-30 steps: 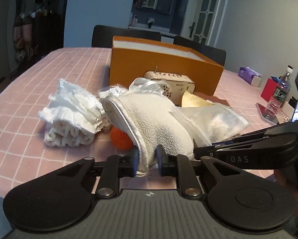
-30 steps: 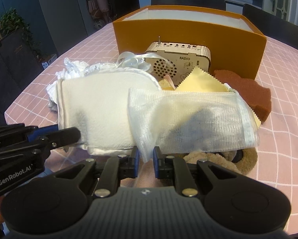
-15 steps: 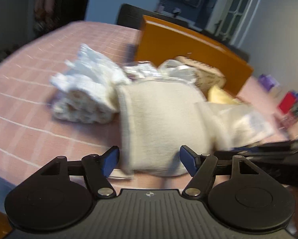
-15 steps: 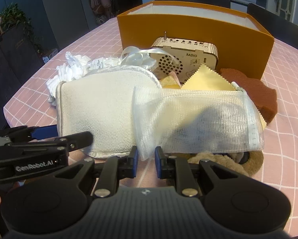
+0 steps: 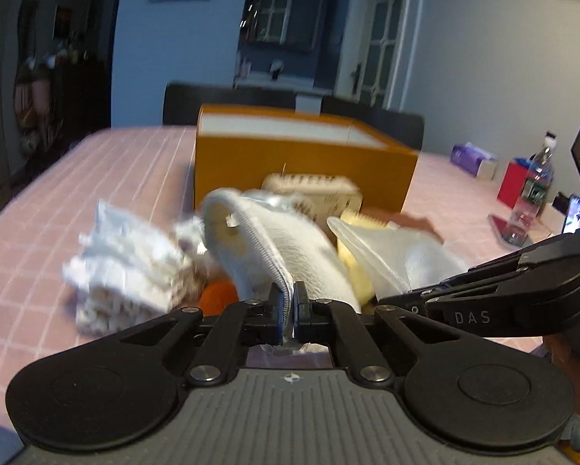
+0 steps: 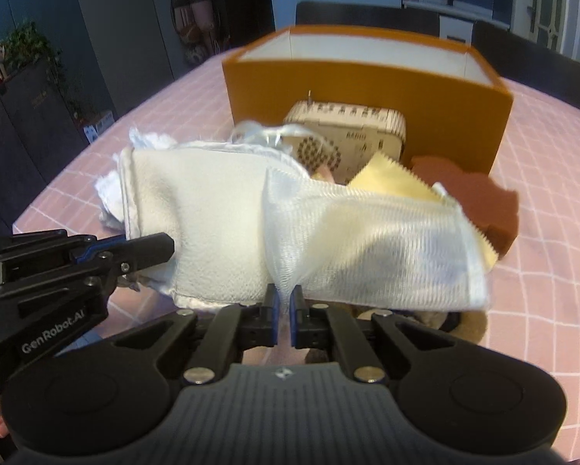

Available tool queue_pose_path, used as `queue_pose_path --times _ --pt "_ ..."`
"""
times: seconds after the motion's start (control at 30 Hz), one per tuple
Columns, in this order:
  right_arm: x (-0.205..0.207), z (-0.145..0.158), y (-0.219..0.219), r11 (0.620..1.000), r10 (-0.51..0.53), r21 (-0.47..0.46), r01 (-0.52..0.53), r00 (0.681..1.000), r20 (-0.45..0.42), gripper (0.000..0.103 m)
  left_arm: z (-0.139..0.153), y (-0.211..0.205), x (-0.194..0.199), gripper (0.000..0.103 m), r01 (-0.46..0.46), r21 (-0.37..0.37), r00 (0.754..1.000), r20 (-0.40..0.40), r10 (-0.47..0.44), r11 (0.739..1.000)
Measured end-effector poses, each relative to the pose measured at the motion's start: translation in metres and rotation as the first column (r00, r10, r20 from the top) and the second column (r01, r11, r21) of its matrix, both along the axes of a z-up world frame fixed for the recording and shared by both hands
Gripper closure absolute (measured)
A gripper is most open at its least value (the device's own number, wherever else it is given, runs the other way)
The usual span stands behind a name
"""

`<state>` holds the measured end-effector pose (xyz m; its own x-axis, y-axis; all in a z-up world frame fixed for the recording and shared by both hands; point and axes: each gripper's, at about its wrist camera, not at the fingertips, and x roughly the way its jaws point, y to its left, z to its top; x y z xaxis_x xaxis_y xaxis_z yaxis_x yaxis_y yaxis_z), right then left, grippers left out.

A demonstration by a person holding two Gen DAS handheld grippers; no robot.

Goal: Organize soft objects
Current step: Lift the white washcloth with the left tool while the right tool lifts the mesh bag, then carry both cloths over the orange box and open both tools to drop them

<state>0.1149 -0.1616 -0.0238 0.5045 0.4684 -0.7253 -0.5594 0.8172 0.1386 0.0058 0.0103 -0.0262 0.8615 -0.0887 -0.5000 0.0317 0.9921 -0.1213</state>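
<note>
Left hand-held gripper: fingers drawn together, clamped on the stitched edge of a cream terry cloth. The cloth rises from the pinch and arches away toward the orange box; the left wrist view is motion-blurred.

Right hand-held gripper: fingers together, clamped on the near edge of a white mesh bag. The bag spreads rightward from the pinch, with a yellow cloth showing behind and through it. In the right wrist view the terry cloth lies just left of the mesh bag, touching it, and the left gripper's tip meets the cloth's lower left corner.

Both pieces sit over the pink checked bench, in front of the open orange box. A wooden radio stands between the soft pile and the box wall. A brown sponge-like piece lies right of the radio, beside the box. A bunched white ruffled fabric rests on the bench left of the terry cloth. An orange ball shows partly under the cloth. A tan plush item pokes out beneath the mesh bag; what it is cannot be told.

Far right of the bench: water bottle, red container, purple tissue pack.
</note>
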Motion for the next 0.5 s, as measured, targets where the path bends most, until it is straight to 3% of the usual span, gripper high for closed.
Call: queue_pose_path --times 0.27,0.5 --pt "-0.003 0.031 -0.016 1.000 -0.027 0.007 0.026 0.994 0.109 0.102 0.035 -0.012 0.004 0.099 0.065 0.064 0.990 0.120 -0.073 0.996" --pt "-0.003 0.063 -0.035 0.998 -0.056 0.048 0.048 0.981 0.188 0.103 0.066 -0.023 0.008 0.099 0.104 0.142 0.967 0.219 -0.134 0.984"
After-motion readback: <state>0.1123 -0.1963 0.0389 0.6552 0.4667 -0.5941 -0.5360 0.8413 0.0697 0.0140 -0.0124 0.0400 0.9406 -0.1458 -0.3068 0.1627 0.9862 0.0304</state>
